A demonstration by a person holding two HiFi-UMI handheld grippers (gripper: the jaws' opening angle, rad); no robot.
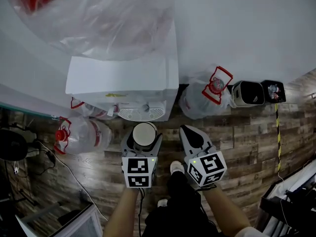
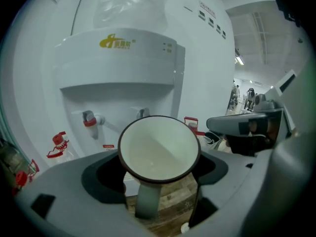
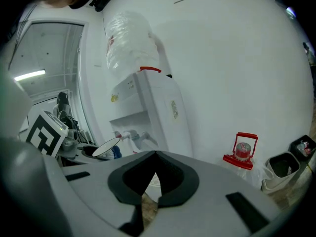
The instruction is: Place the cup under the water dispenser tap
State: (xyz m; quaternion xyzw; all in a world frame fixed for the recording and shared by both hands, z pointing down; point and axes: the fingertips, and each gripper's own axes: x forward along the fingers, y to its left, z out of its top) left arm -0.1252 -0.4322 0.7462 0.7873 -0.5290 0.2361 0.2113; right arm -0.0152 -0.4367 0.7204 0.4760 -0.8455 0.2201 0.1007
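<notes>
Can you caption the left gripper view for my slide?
Left gripper holding an empty cup in front of the water dispenser.

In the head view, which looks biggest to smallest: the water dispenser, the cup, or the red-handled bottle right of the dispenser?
Largest to smallest:
1. water dispenser
2. red-handled bottle
3. cup, clearly the smallest, even though it sits nearer the camera than the bottle on the floor.

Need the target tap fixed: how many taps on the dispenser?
2: red tap on the left, second tap right of it, just above the cup rim. No others visible.
</notes>
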